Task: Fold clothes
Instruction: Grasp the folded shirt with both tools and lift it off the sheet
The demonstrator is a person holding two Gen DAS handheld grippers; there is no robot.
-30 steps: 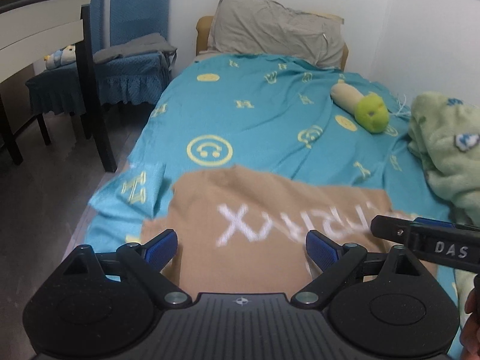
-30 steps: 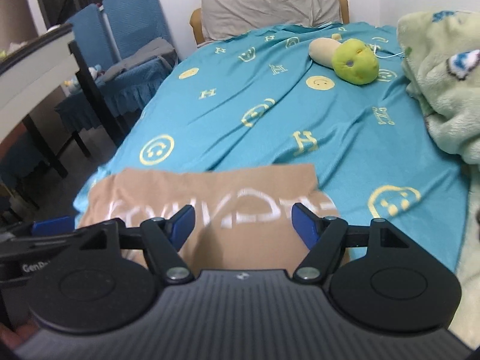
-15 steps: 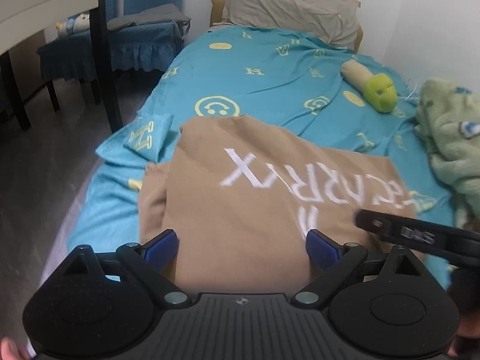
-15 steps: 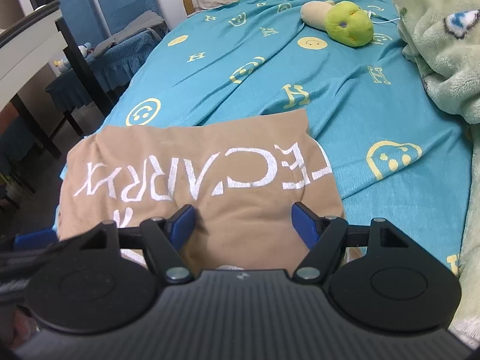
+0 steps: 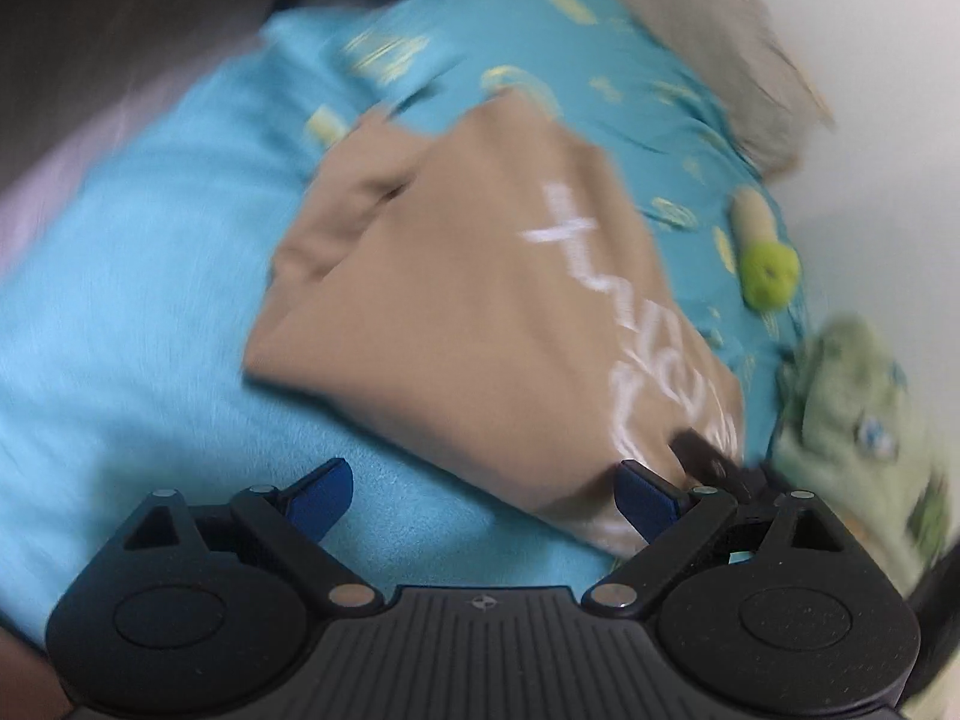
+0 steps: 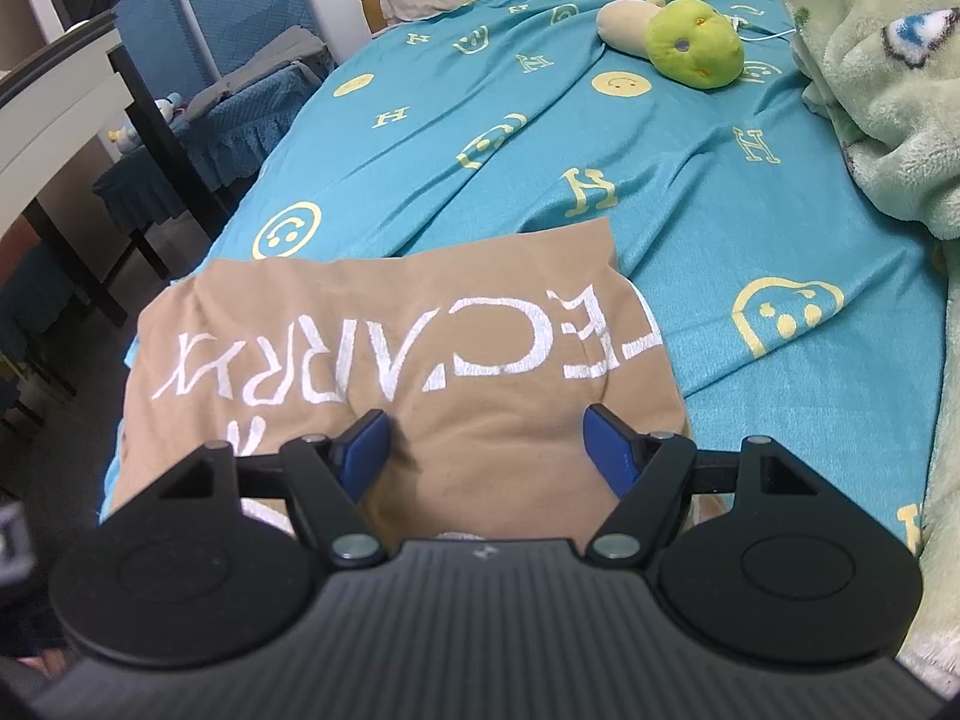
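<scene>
shirt (image 6: 420, 372): matt tan cloth | blanket (image 6: 888, 90): fuzzy fleece | fingers (image 6: 366, 444): blue plastic

Left wrist view smeared by motion blur; right wrist view sharp, evenly lit.

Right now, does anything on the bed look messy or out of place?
The tan shirt lies unevenly, its left sleeve area bunched. The bedsheet is wrinkled, and a green blanket sits heaped at the right edge. Nothing looks spilled or damaged.
</scene>
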